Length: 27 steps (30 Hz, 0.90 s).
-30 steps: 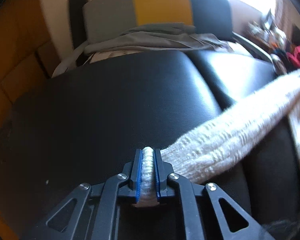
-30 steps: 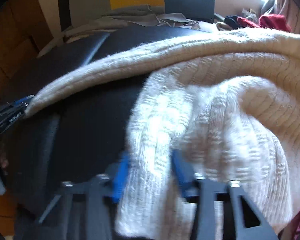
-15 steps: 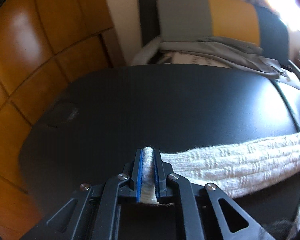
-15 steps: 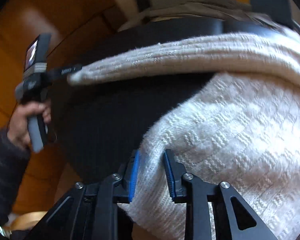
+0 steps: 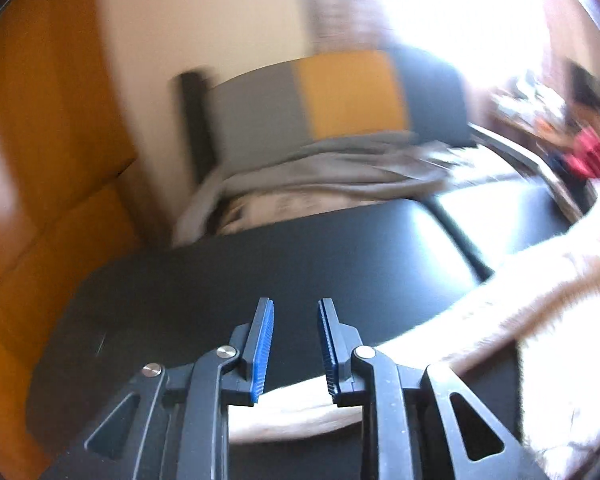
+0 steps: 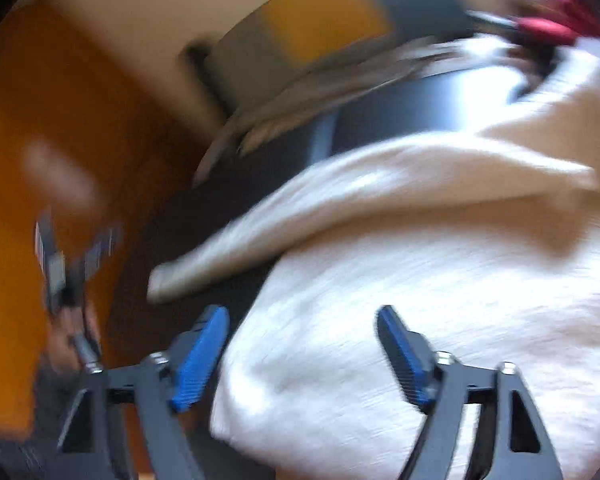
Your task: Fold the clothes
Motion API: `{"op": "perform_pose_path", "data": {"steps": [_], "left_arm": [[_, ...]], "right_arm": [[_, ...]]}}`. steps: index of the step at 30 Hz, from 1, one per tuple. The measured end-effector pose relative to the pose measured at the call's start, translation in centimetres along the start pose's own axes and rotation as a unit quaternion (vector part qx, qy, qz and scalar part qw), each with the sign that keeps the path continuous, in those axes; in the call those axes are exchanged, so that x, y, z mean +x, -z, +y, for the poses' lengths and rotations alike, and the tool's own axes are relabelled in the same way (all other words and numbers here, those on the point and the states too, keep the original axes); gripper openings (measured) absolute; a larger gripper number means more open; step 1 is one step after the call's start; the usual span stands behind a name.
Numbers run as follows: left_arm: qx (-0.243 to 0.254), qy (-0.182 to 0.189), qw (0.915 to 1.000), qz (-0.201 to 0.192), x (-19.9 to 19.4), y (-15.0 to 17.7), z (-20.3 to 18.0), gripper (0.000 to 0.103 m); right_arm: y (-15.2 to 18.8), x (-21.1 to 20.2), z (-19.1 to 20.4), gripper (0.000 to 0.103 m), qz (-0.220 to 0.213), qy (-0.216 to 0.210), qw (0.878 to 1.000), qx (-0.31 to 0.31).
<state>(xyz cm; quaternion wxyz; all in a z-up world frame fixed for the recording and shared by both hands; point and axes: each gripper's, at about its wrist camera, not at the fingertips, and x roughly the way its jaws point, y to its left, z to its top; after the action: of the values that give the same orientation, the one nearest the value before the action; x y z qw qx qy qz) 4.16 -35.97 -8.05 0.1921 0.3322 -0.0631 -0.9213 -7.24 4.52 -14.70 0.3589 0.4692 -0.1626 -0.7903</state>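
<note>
A cream knit sweater (image 6: 440, 280) lies on a black leather seat (image 5: 260, 280). Its sleeve (image 6: 300, 216) stretches left across the seat, the cuff end free. In the left wrist view the sleeve (image 5: 480, 320) runs from the right to under my left gripper (image 5: 294, 320), which is open and empty above it. My right gripper (image 6: 302, 320) is open wide, its fingers on either side of the sweater's body without gripping it. The left gripper (image 6: 60, 264) shows blurred at the left of the right wrist view. Both views are motion-blurred.
A grey, yellow and dark cushion (image 5: 340, 100) stands at the back with grey cloth (image 5: 320, 172) piled before it. An orange wooden wall (image 5: 40, 180) lies to the left. Red items (image 5: 588, 156) sit at the far right.
Both grippers have opened and let go of the sweater: the left released the sleeve cuff, the right released the body. The sleeve has dropped onto the seat.
</note>
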Motion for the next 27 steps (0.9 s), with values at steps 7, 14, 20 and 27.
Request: {"op": "perform_pose_path", "data": {"steps": [7,14,20,27], "left_arm": [[0.062,0.128,0.9897,0.006,5.6,-2.2,-8.3,0.023],[0.08,0.179,0.9794,0.047,9.8,-2.1,-10.3,0.032],[0.114,0.182,0.9738,0.075,12.3,-0.6,-11.7,0.037],[0.095,0.142,0.982,0.08,11.7,1.6,-11.8,0.003]], "right_arm": [[-4.1,-0.4,-9.1,0.088,-0.069,0.018,0.981,0.179],[-6.6,1.1,-14.1,0.087,-0.087,0.044,0.969,0.228],[-7.3,1.5,-14.3,0.06,-0.093,0.097,0.974,0.181],[-8.1,2.2,-13.2,0.029,-0.064,0.15,0.979,0.126]]}}
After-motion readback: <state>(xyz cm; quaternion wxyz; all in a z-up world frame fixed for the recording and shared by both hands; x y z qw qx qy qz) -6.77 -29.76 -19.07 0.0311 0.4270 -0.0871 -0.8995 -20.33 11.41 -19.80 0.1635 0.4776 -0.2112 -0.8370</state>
